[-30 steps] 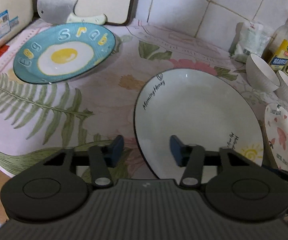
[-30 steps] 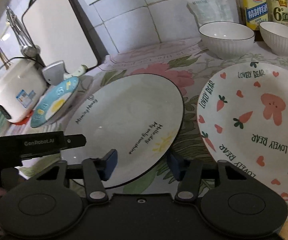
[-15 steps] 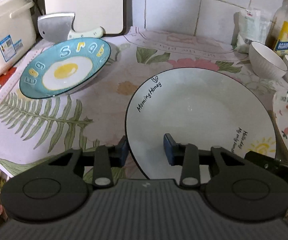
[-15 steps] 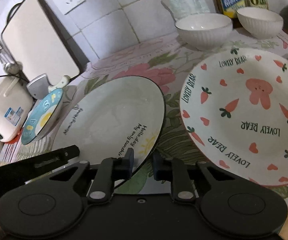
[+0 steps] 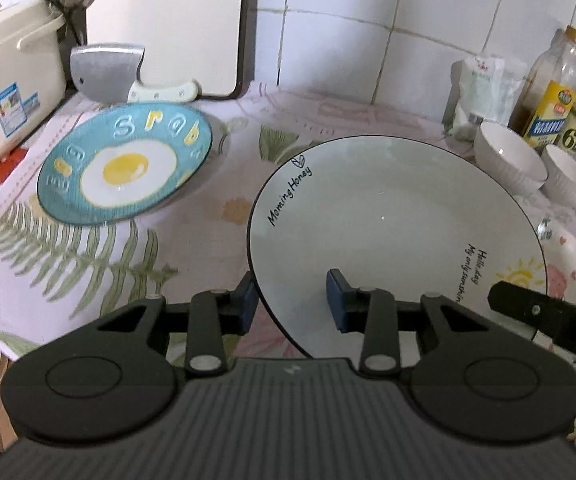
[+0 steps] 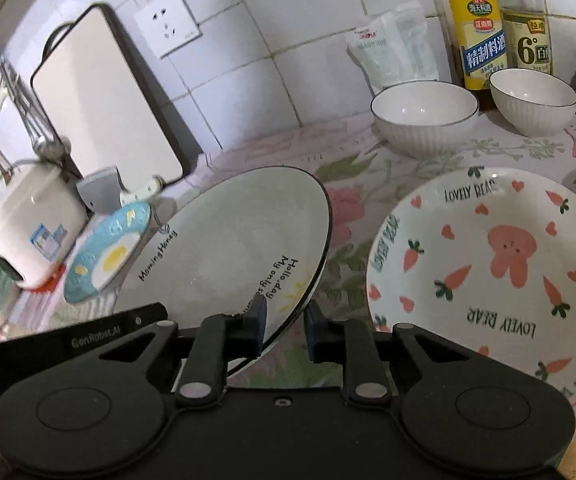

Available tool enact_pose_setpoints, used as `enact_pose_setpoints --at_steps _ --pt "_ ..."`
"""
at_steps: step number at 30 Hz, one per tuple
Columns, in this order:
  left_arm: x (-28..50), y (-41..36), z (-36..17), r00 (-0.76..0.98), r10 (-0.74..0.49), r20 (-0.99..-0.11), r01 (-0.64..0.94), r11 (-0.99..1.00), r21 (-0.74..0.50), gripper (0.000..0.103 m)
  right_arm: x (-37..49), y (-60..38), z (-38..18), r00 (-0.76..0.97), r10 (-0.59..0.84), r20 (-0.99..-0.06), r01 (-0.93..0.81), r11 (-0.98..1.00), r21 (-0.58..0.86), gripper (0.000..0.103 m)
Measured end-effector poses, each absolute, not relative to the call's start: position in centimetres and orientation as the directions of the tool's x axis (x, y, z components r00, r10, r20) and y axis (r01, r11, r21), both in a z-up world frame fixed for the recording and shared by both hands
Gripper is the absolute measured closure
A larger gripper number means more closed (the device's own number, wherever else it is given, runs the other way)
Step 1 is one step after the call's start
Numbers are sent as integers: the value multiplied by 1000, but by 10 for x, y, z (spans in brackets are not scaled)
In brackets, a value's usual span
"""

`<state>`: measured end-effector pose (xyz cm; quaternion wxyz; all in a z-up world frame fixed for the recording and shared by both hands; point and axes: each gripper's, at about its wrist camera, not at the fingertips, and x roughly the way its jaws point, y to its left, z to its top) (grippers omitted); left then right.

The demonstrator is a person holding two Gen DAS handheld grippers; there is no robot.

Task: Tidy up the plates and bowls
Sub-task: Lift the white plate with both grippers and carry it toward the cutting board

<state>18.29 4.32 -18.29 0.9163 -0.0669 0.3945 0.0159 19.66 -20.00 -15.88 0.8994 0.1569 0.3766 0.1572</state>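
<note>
**Two grippers hold one white plate**

The left gripper (image 5: 289, 298) has its jaws on each side of the near rim of the big white plate (image 5: 391, 216). One blue pad is under the rim and one is on top, so it grips the plate. Those jaws have just been closing on it.

The right gripper (image 6: 284, 322) pinches the same white plate's rim at another spot, jaws squeezed tight on it. They have just closed too. The plate looks tipped, its far edge higher.

Just right of the right jaws lies the carrot plate (image 6: 487, 264) on the flowered cloth (image 5: 88, 248). Far past the jaws sit two white bowls (image 6: 423, 120). Left of the left jaws, well apart, lies the blue egg plate (image 5: 124, 164).
</note>
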Motion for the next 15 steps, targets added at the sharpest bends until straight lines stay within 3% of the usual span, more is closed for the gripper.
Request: enact_pose_setpoints --at_steps 15 --pt "280 48 -166 699 -79 -711 -32 990 -141 68 293 -193 -144 692 396 -603 -236 915 328 78"
